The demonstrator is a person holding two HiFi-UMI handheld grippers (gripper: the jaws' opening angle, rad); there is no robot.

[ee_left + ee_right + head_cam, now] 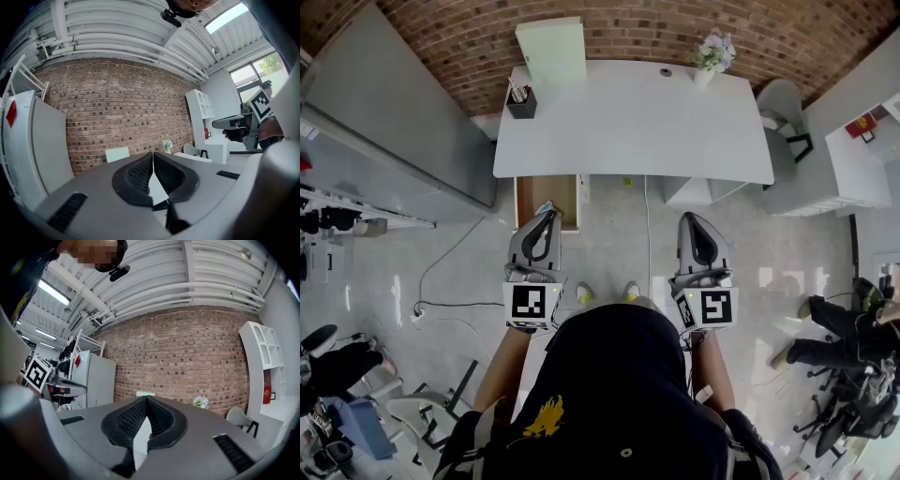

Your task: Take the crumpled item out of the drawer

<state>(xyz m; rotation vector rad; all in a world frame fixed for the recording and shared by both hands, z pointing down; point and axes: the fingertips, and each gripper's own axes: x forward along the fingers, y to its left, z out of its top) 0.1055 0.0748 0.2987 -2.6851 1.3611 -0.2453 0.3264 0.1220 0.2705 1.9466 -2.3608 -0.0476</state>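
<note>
Crumpled item (546,205): just a small pale, wrinkled speck at the near edge of the open drawer (532,192), too small to read its shape or material. The drawer is brown inside and sticks out from under the white table (628,122) at the table's 7 o'clock corner. The left gripper (546,216) has its tip right at that speck, jaws clenched tip to tip with nothing between them; the right gripper (693,221) is at 3 o'clock of the left, over the floor (628,234), well apart from the drawer, also clenched and empty.
</note>
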